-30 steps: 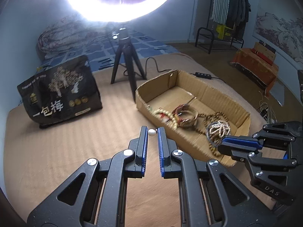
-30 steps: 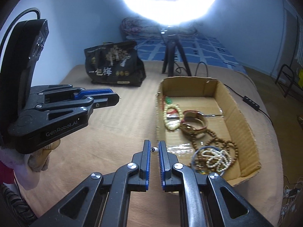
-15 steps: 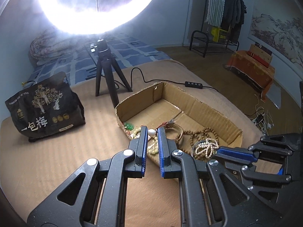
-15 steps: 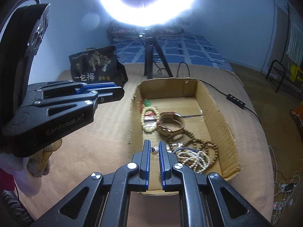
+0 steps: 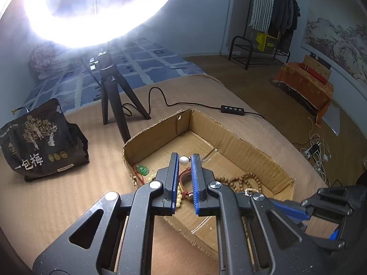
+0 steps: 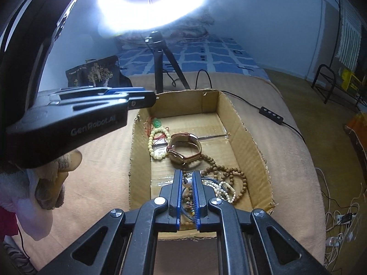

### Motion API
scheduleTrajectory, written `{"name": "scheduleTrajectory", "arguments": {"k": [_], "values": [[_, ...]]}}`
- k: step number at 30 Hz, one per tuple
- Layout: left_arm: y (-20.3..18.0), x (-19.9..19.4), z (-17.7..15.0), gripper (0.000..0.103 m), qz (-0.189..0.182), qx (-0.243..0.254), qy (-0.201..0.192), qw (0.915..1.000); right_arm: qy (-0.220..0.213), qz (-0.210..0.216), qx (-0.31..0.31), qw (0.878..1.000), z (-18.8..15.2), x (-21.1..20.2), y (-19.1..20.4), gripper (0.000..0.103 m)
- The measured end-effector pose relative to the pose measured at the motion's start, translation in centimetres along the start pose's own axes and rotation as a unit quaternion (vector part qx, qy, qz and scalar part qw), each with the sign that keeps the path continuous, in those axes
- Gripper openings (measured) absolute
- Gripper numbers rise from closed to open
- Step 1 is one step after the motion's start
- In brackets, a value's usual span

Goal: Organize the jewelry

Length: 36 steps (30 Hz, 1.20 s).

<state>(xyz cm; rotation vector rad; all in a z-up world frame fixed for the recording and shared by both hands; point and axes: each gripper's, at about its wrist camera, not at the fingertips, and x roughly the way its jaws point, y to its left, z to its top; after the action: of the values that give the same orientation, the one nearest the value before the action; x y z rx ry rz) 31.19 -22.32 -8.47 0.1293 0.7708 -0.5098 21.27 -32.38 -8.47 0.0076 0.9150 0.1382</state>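
Observation:
A shallow cardboard box [image 5: 247, 151] [image 6: 243, 123] lies on the tan bed cover. It holds a green pendant on red cord [image 6: 157, 122], a pale bead bracelet [image 6: 154, 147], a brown-strapped watch [image 6: 186, 147], brown wooden beads [image 6: 231, 175] and white beads [image 6: 223, 188]. My left gripper [image 5: 184, 158] hangs over the box's near left part, shut on a small white pearl [image 5: 183, 160]. My right gripper [image 6: 188, 183] hovers over the box's near end, shut on another small pearl [image 6: 188, 184] with a dark bit above it. In each view the other gripper [image 5: 298, 210] [image 6: 146, 98] shows from the side.
A ring light on a black tripod [image 5: 112, 100] stands behind the box, its cable and switch [image 5: 231, 110] running right. A black printed bag [image 5: 39, 139] stands at the left. A hand in a fuzzy sleeve [image 6: 52, 181] holds the left gripper. Cables litter the floor [image 5: 318, 149].
Both grippers have travelled from beside the box to above it, each still pinching its pearl. The left one shifted further than the right.

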Motion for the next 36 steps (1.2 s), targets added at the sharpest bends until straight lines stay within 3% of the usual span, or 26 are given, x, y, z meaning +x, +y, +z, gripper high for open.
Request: {"name": "scheduleTrajectory", "arguments": {"k": [12,14,15,17,19,20,22,28,36], "values": [[0.1,0.8,1.3,0.009,0.006,-0.008,-0.003,0.9999,0.007,-0.004,0.003,1.000,-0.1,0.6,-0.4,0.007],[0.1,0.7,1.4,0.013,0.012,-0.007,-0.002,0.9999,0.005,-0.003,0.002,1.000,-0.1,0.6,-0.4,0.016],[0.2,0.7,1.4,0.019,0.014,-0.008,-0.002,0.9999,0.003,-0.004,0.001,1.000,-0.1,0.6,-0.3,0.027],[0.3,0.5,1.5,0.039,0.016,-0.012,-0.009,0.9998,-0.003,-0.009,-0.003,1.000,-0.1,0.4,-0.1,0.037],[0.4,0.3,1.6,0.048,0.022,-0.014,-0.013,0.9996,-0.008,-0.013,-0.006,1.000,0.0,0.2,0.0,0.062],[0.5,0.3,1.6,0.056,0.024,-0.016,-0.013,0.9995,-0.012,-0.017,-0.007,1.000,0.0,0.1,0.2,0.069],[0.6,0.1,1.7,0.057,0.025,-0.018,-0.015,0.9994,-0.022,-0.024,-0.009,0.999,0.1,-0.2,0.3,0.083],[0.9,-0.2,1.7,0.061,0.027,-0.023,-0.014,0.9993,-0.032,-0.044,-0.017,0.998,0.4,-0.5,0.9,0.100],[1.2,-1.1,1.8,0.062,0.029,-0.025,-0.019,0.9991,-0.033,-0.053,-0.019,0.998,0.4,-0.9,1.3,0.101]]}}
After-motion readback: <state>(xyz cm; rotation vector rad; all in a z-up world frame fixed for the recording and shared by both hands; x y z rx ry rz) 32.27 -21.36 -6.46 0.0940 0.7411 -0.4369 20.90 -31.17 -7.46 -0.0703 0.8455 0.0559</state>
